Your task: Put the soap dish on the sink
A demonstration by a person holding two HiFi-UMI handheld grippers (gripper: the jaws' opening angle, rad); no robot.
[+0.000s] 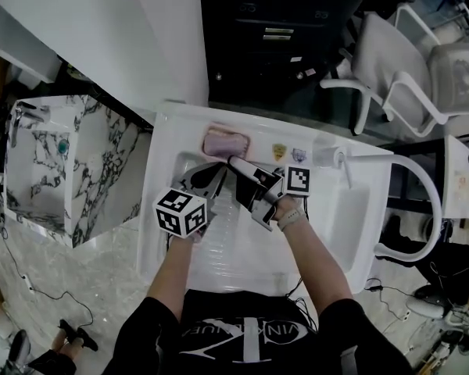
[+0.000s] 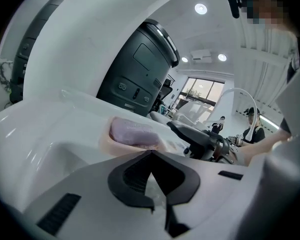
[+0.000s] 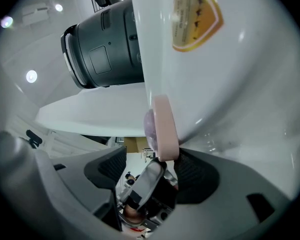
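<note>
A pink soap dish [image 1: 227,142] with a purple bar of soap [image 1: 223,140] lies on the back rim of the white sink [image 1: 162,209]. My right gripper [image 1: 234,162] reaches over the basin to the dish's front edge. In the right gripper view the dish [image 3: 164,126] stands edge-on between the jaws of the right gripper [image 3: 154,156], which are open, with the left pad well apart from it. My left gripper [image 1: 217,170] hovers over the basin just left of it, shut and empty. In the left gripper view the dish [image 2: 132,133] lies beyond the left gripper [image 2: 151,156].
Stickers [image 1: 280,151] and a faucet [image 1: 340,161] sit on the sink's back rim to the right of the dish. A marbled cabinet [image 1: 62,162] stands to the left. A dark machine [image 1: 281,37] is behind the sink, with white chairs [image 1: 406,69] at the right.
</note>
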